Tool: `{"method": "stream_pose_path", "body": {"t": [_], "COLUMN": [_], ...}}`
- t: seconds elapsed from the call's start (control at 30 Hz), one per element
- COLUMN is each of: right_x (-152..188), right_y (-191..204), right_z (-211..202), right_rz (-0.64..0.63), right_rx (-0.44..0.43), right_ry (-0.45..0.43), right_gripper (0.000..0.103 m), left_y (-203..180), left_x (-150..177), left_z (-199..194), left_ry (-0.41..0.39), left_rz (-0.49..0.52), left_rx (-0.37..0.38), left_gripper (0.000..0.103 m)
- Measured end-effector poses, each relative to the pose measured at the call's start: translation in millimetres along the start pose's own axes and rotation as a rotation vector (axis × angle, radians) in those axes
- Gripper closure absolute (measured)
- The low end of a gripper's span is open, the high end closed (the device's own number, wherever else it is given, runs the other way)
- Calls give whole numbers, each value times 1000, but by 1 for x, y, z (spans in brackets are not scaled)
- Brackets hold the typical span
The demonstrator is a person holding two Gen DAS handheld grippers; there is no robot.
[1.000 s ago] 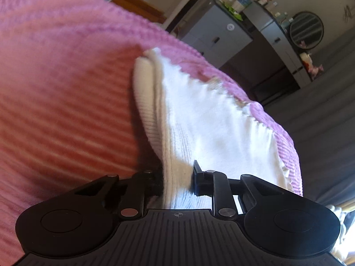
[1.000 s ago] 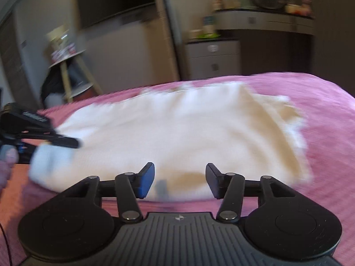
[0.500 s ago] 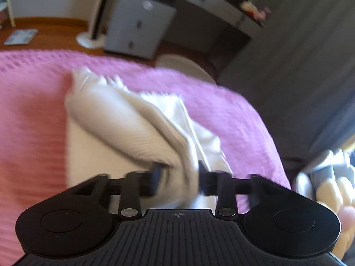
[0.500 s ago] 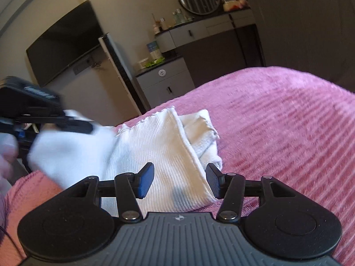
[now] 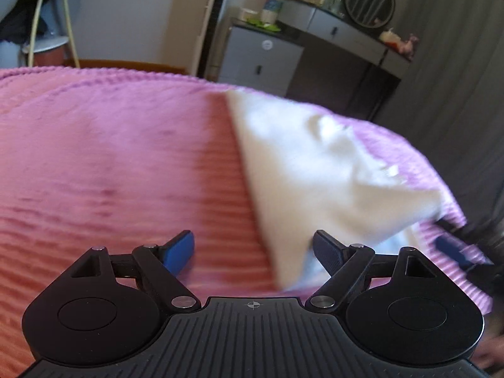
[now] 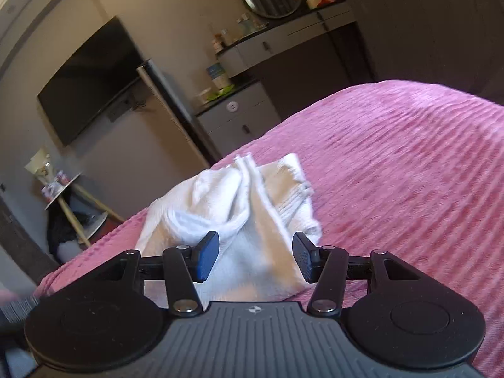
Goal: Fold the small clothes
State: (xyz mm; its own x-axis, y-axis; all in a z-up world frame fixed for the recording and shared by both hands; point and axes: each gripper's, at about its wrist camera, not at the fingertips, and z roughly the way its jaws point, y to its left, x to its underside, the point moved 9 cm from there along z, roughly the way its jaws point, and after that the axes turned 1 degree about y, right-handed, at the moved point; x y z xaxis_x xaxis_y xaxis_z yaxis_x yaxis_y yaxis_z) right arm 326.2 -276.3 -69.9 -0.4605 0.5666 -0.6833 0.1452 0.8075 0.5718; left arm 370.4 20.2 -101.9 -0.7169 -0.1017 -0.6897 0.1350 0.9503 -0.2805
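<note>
Left gripper (image 5: pixel 253 247): fingers spread wide, nothing between them; the blue pad (image 5: pixel 179 252) sits over bare bedspread at about 9 o'clock of the gap, the right-hand finger just at the near corner of the garment, contact not determinable through the blur. The pink ribbed bedspread (image 5: pixel 110 163) fills the left wrist view from 9 to 12 o'clock. The white knit garment (image 5: pixel 318 173) lies on it from 12 toward 4 o'clock, folded over on itself, with a straight left edge. Right gripper (image 6: pixel 255 260): fingers likewise spread and empty, held low with the garment (image 6: pixel 245 220) directly ahead at 12 o'clock; from this side the cloth shows as a bunched, uneven bundle with a ribbed, frilled hem at 1 o'clock. Bedspread (image 6: pixel 409 173) is bare from 1 to 4 o'clock. Judgement: one fold is laid and released; the bundle is not yet tidy. The next move calls for pinching a free edge or corner and either smoothing the upper layer or carrying it across for a further fold, gripping only the layers intended.
</note>
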Motion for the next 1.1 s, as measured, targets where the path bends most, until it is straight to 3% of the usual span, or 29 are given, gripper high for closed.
{"method": "stream_pose_path", "body": {"t": [0.2, 0.33, 0.4, 0.5, 0.63, 0.67, 0.83, 0.9, 1.0, 1.1], "right_x": [-6, -26, -23, -13, -20, -20, -15, -14, -12, -18], "right_y": [12, 9, 14, 10, 17, 20, 24, 31, 53, 78], "right_z": [13, 26, 48, 81, 103, 108, 129, 131, 128, 118], "right_rz": [206, 175, 158, 123, 186, 182, 201, 135, -71, -235], "right_rx": [-220, -182, -196, -122, -163, -167, -169, -150, -59, -10], "right_ry": [102, 120, 221, 331, 335, 341, 401, 410, 393, 337], "right_gripper": [51, 40, 39, 39, 49, 54, 54, 58, 81, 84], "left_y": [14, 14, 11, 13, 27, 27, 26, 25, 25, 26], "left_x": [-18, -25, -16, -13, -17, -19, -20, -20, -19, -20], "left_z": [20, 42, 50, 45, 41, 40, 40, 40, 40, 37], "left_ry": [-59, -98, -148, -182, -176, -173, -164, -164, -165, -177], "left_rz": [2, -29, 18, 23, -70, -73, -60, -59, -62, -81], "left_rx": [53, 157, 175, 225, 336, 342, 335, 332, 330, 345], "left_gripper": [7, 0, 0, 0, 0, 0, 0, 0, 0, 0]}}
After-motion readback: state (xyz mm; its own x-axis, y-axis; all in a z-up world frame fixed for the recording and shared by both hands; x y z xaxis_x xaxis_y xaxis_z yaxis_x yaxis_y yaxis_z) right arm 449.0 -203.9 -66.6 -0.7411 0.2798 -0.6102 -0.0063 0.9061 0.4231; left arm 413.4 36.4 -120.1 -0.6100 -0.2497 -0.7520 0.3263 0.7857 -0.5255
